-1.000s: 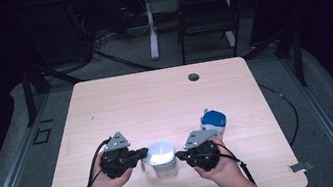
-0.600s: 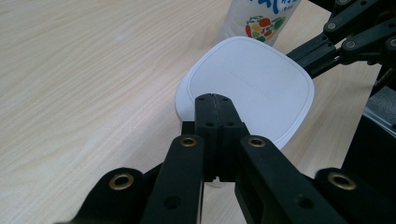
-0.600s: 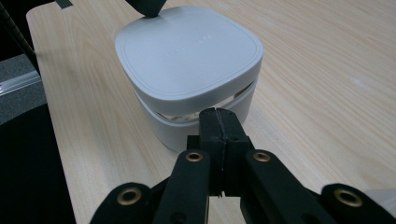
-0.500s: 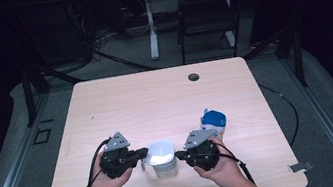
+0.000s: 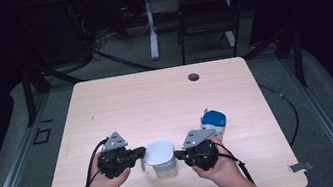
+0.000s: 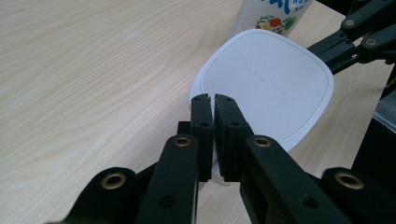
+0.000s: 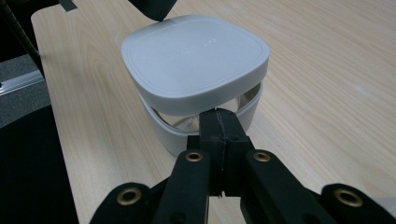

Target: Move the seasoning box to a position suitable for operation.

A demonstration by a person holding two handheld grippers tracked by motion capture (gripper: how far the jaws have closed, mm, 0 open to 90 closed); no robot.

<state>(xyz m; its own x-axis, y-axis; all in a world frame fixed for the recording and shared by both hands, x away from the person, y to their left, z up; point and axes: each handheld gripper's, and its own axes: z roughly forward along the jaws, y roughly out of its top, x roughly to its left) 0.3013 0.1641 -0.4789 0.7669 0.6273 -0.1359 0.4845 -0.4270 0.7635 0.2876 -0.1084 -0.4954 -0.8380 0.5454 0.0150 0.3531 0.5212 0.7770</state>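
A white square lid (image 5: 159, 151) sits tilted on a white tub (image 5: 166, 168) near the table's front edge. My left gripper (image 5: 139, 153) meets the lid's left edge. In the left gripper view its jaws (image 6: 214, 99) have just been opening and stand a narrow slit apart over the lid (image 6: 266, 84), with nothing seen gripped between them. My right gripper (image 5: 178, 155) is shut. Its tips (image 7: 218, 114) sit at the tub's rim (image 7: 159, 128), just under the raised edge of the lid (image 7: 196, 56). Whether they touch either I cannot tell.
A blue-capped bottle (image 5: 213, 119) with a printed label (image 6: 271, 14) stands just behind the right hand. A cable hole (image 5: 193, 76) lies near the far edge of the wooden table (image 5: 155, 100). Beyond the table stand a chair and desk legs.
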